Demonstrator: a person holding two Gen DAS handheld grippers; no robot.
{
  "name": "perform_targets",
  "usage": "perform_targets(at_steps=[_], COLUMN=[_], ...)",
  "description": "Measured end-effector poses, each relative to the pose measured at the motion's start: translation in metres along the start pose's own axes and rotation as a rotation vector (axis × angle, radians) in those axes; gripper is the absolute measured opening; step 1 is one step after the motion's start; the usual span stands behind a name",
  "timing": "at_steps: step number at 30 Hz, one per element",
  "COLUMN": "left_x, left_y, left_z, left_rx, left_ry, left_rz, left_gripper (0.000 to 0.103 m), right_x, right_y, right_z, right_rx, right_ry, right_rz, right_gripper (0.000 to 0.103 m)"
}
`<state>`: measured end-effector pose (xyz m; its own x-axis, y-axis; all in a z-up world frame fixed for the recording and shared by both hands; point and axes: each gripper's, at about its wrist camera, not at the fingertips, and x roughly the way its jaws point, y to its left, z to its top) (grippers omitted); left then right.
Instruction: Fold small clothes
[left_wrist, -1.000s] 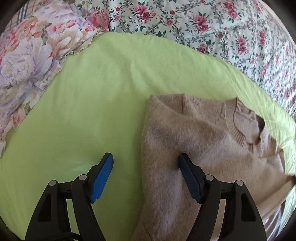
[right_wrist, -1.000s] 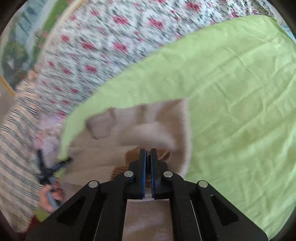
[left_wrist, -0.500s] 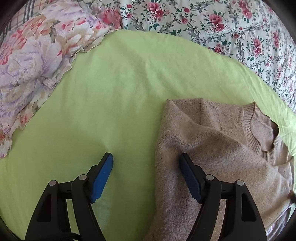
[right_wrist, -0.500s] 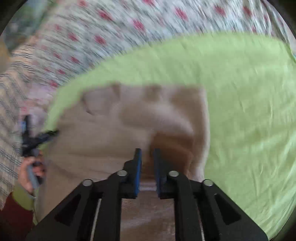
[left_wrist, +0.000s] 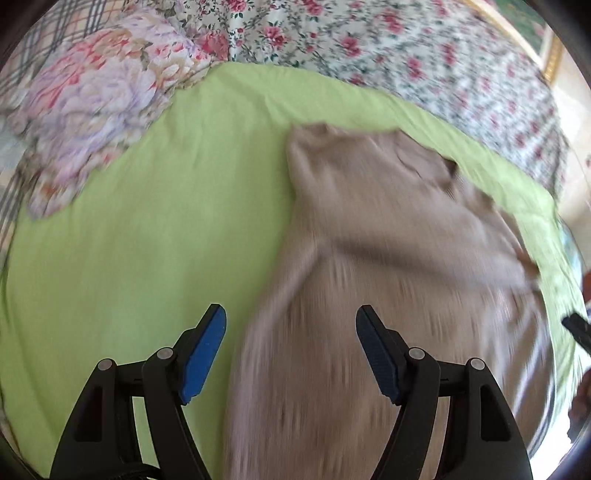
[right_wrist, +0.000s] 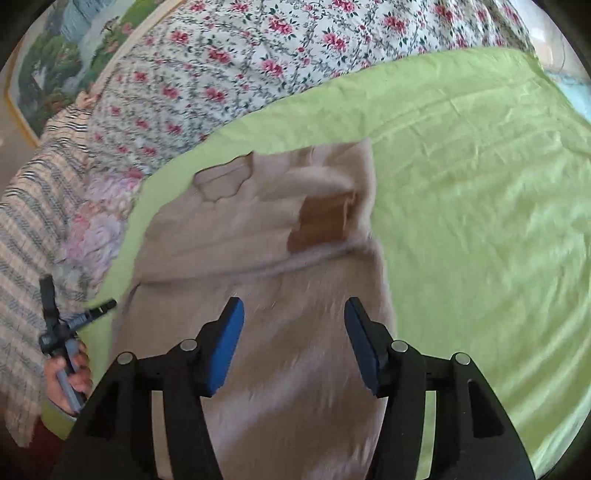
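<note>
A beige knit sweater (left_wrist: 388, 258) lies flat on a lime-green sheet (left_wrist: 147, 229), neckline toward the far side. In the right wrist view the same sweater (right_wrist: 258, 236) has a sleeve folded across its chest, with a brown cuff (right_wrist: 325, 218) on top. My left gripper (left_wrist: 290, 334) is open above the sweater's left edge, holding nothing. My right gripper (right_wrist: 293, 325) hovers over the sweater's lower body; its jaws are opening and no cloth is pinched between the blue pads. The left gripper (right_wrist: 74, 321) and the hand on it also show at the left edge of the right wrist view.
A floral quilt (left_wrist: 424, 62) covers the far side of the bed. A pastel flowered pillow (left_wrist: 92, 122) lies at the far left, with plaid fabric (right_wrist: 26, 236) beside it. Bare green sheet (right_wrist: 480, 221) stretches to the right of the sweater. A framed picture (right_wrist: 55, 62) hangs behind.
My right gripper went from shut on the sleeve to open, leaving the sleeve lying across the sweater. Both grippers pulled back toward the sweater's hem, so more of it shows.
</note>
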<state>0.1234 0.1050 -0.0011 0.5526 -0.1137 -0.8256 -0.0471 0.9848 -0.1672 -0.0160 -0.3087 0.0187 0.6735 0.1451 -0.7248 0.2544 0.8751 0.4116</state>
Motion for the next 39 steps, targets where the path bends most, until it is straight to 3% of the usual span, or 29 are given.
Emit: perform_targets(at_steps=[7, 12, 15, 19, 23, 28, 33, 36, 38, 39], left_x=[-0.047, -0.053, -0.049, -0.029, 0.010, 0.050, 0.070, 0.073, 0.075, 0.074], left_y=[0.020, 0.037, 0.031, 0.004, -0.017, -0.022, -0.021, -0.020, -0.009, -0.004], left_z=[-0.087, -0.108, -0.091, -0.040, 0.006, 0.028, 0.036, 0.042, 0.047, 0.048], left_rx=[0.006, -0.019, 0.010, 0.096, 0.180, 0.231, 0.236, 0.212, 0.135, 0.096], left_ry=[0.036, 0.055, 0.017, -0.070, -0.077, -0.038, -0.029, -0.043, -0.053, -0.058], left_rz=[-0.012, 0.012, 0.035, 0.071, 0.172, 0.235, 0.252, 0.239, 0.190, 0.163], left_gripper=[0.074, 0.074, 0.074, 0.074, 0.074, 0.074, 0.072, 0.050, 0.026, 0.025], right_x=[-0.018, -0.028, -0.030, -0.029, -0.020, 0.003, 0.057, 0.087, 0.103, 0.108], right_y=[0.004, 0.006, 0.012, 0.021, 0.026, 0.021, 0.004, 0.001, -0.001, -0.002], right_z=[-0.049, -0.071, -0.073, -0.070, -0.054, -0.009, 0.056, 0.081, 0.090, 0.091], right_rx=[0.003, 0.007, 0.008, 0.000, 0.001, -0.038, -0.048, -0.093, -0.116, -0.112], right_ry=[0.029, 0.046, 0.049, 0.029, 0.019, -0.049, -0.091, -0.088, -0.072, -0.058], right_rz=[0.055, 0.058, 0.075, 0.091, 0.111, 0.078, 0.014, -0.085, -0.166, -0.176], right_gripper=[0.058, 0.059, 0.060, 0.061, 0.063, 0.063, 0.063, 0.063, 0.063, 0.063])
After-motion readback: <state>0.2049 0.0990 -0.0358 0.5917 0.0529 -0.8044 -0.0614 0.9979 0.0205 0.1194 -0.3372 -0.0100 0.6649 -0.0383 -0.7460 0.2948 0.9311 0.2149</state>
